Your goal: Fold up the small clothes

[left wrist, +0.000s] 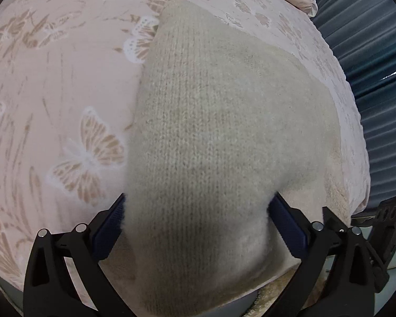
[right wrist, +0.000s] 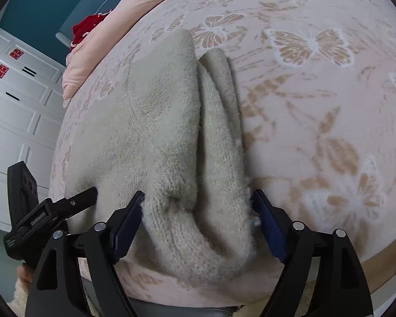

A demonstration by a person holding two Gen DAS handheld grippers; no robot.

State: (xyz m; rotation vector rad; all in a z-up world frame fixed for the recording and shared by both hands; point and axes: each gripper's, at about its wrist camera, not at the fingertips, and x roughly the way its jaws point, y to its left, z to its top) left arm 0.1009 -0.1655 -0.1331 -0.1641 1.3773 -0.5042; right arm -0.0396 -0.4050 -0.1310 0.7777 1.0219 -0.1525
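Note:
A cream knitted garment (left wrist: 211, 132) lies on the pink butterfly-print bedspread (left wrist: 52, 92). In the left wrist view its near edge bulges up between the blue pads of my left gripper (left wrist: 198, 219), whose jaws stand wide with the knit filling the gap. In the right wrist view the same garment (right wrist: 158, 121) shows a folded layer and a rolled ridge on its right side. My right gripper (right wrist: 198, 219) also stands wide, with the bunched near edge of the knit between its pads. The left gripper's finger (right wrist: 79, 200) shows at the garment's left edge.
The bed edge runs along the near side in both views. Blue pleated curtains (left wrist: 369, 66) hang to the right of the bed. White drawers (right wrist: 15, 97), a pink pillow (right wrist: 92, 52) and a red item (right wrist: 88, 27) are at the far left.

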